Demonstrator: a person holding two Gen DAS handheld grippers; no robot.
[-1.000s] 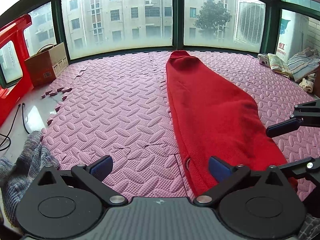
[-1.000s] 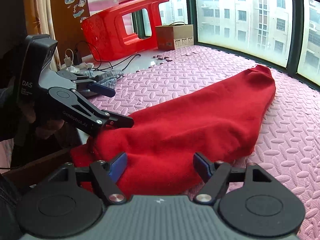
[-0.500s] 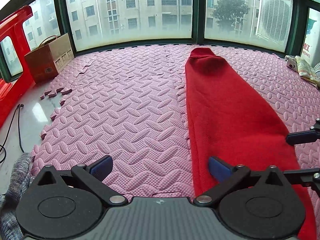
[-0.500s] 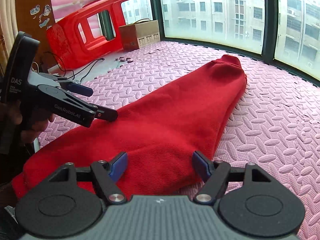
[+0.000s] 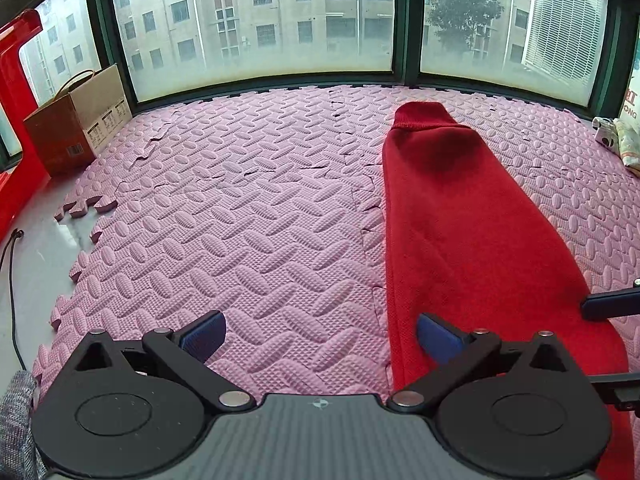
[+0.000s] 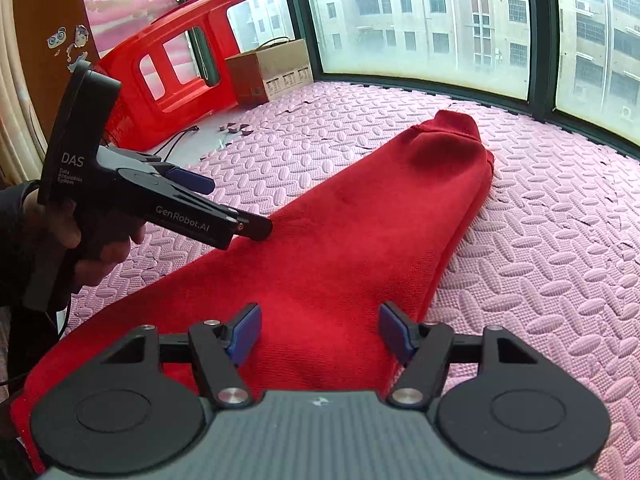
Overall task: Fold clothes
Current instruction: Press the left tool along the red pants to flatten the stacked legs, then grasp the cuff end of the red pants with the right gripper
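A red knitted garment [image 5: 460, 216] lies in a long strip on the pink foam mat [image 5: 240, 220], its ribbed end far away toward the window. It also shows in the right wrist view [image 6: 360, 240]. My left gripper [image 5: 320, 334] is open and empty, hovering over the garment's left edge; its right finger is above the cloth. It shows from the side in the right wrist view [image 6: 232, 208]. My right gripper [image 6: 318, 332] is open and empty, low over the near part of the garment. Its finger [image 5: 608, 306] enters the left wrist view at the right.
A cardboard box [image 5: 78, 120] and a red plastic chair [image 6: 172, 68] stand at the left by the windows. Cables [image 5: 10, 280] lie on the bare floor. A grey knit [image 5: 16, 420] lies near left. Folded cloths [image 5: 618, 140] sit far right.
Both grippers have moved forward along the garment, toward the window. Both stayed open. The garment lies flatter and more stretched out than a second ago.
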